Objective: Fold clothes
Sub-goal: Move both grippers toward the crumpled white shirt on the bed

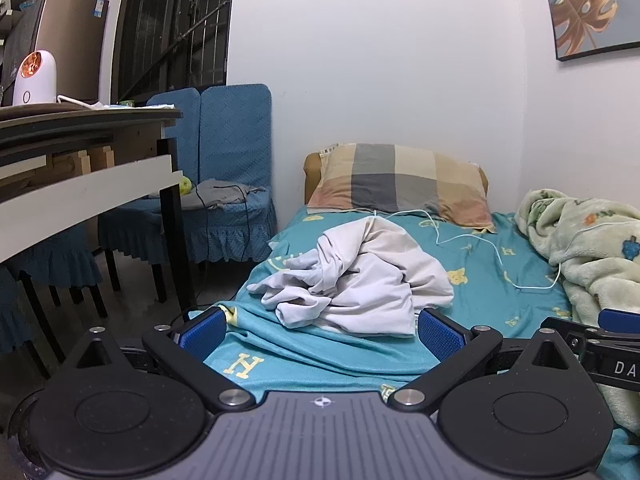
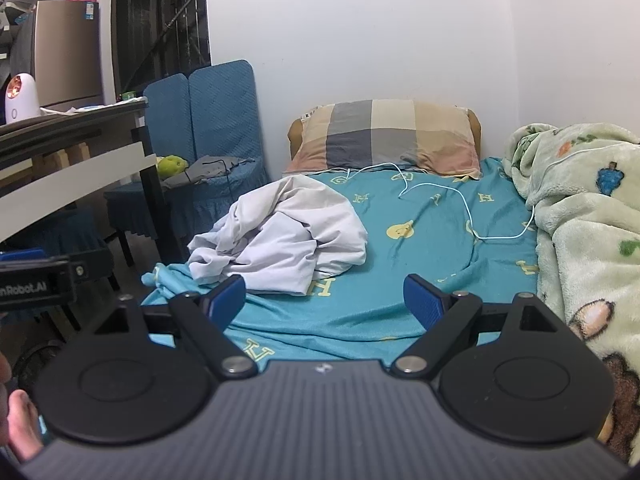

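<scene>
While both my grippers, left (image 1: 320, 334) and right (image 2: 325, 300), gaped wide and empty, the shirt (image 1: 356, 276) lay crumpled, wholly unfolded, on the bed (image 1: 472, 276).

Plaid pillow (image 1: 400, 184) at bed head, white cable (image 1: 496, 252) on teal sheet (image 1: 472, 296), fleece blanket (image 1: 592, 256) right, blue chairs (image 1: 232, 148) left.

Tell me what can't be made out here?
- Crumpled pale grey garment: its type; folds hide its shape, both views.
- White charging cable: one end runs under the checked pillow.
- Leaf painting: cut by the frame edge.
- Left gripper, right gripper: open, empty.
</scene>
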`<state>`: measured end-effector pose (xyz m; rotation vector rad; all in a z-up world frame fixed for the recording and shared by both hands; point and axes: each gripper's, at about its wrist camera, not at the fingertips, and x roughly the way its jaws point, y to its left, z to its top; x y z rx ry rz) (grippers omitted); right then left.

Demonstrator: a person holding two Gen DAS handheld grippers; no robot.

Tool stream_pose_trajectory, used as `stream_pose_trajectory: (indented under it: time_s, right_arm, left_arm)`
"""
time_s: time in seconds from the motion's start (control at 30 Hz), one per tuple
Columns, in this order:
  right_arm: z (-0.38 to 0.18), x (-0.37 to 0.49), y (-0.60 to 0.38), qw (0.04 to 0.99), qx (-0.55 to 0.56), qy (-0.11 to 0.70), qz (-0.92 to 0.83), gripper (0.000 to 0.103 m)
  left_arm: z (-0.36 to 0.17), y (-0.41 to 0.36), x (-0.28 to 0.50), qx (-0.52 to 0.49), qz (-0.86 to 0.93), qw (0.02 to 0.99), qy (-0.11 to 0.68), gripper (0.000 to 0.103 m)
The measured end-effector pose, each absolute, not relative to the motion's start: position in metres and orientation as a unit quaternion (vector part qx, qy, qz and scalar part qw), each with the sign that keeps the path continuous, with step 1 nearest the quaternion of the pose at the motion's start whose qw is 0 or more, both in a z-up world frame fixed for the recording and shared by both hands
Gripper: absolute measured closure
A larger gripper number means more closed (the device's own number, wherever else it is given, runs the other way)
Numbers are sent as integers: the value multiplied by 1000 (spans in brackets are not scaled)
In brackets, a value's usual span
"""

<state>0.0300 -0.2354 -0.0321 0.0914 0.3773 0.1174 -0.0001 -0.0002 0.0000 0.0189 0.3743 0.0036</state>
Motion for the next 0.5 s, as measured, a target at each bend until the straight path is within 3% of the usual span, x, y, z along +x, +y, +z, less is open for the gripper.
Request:
stream_pose_trajectory:
  time_s: [0.5]
  right_arm:
    - [-31,29,-238,981,56,178,51,16]
  left_arm:
    - [-11,-9,3,38,-6,980,195,0]
